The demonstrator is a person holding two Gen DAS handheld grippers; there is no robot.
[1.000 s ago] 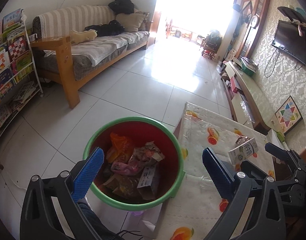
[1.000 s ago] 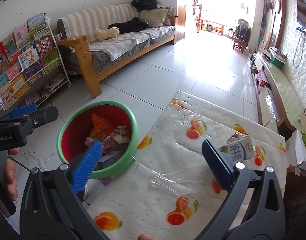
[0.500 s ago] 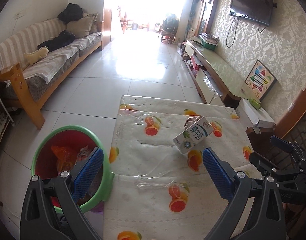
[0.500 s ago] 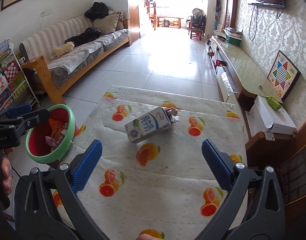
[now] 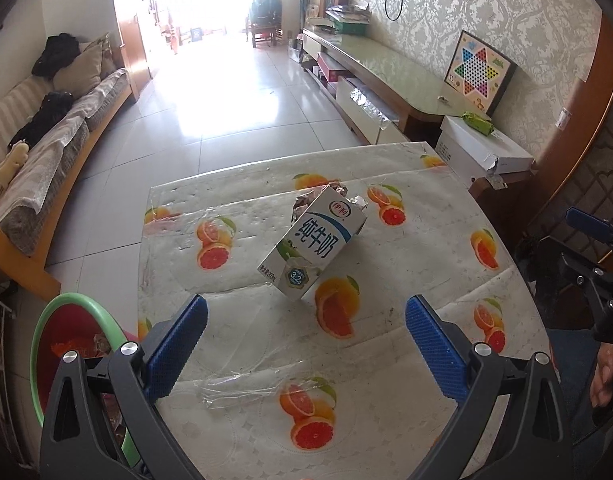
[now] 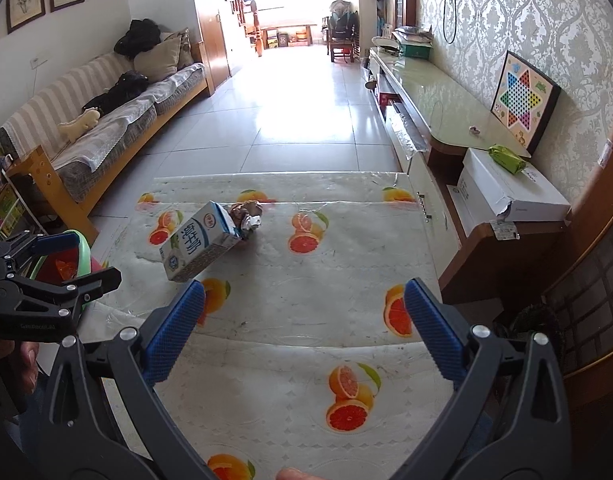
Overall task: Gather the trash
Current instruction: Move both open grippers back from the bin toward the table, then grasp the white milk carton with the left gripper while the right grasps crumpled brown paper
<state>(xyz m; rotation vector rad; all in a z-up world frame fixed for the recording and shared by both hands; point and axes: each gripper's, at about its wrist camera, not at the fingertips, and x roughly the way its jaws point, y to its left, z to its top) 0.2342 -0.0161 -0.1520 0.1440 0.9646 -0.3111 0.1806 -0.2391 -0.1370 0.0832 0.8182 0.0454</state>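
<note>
A white and blue milk carton (image 5: 314, 244) (image 6: 196, 245) lies tilted on the table with the orange-print cover (image 5: 406, 272) (image 6: 306, 300), crumpled foil wrappers (image 6: 248, 216) at its far end. My left gripper (image 5: 306, 320) is open, just short of the carton. My right gripper (image 6: 304, 312) is open too, over the table to the right of the carton. The green-rimmed red bin (image 5: 62, 344) with several bits of trash stands on the floor at the table's left, partly hidden by my left fingers.
A sofa (image 6: 106, 120) runs along the left wall. A long TV cabinet (image 6: 434, 104) and a white box (image 6: 510, 188) line the right wall. A loose sheet of clear film (image 5: 234, 388) lies on the near table. A hand holds each gripper handle.
Both grippers swung right, from the bin to the table. The carton now lies close ahead of the left gripper. Both stayed open.
</note>
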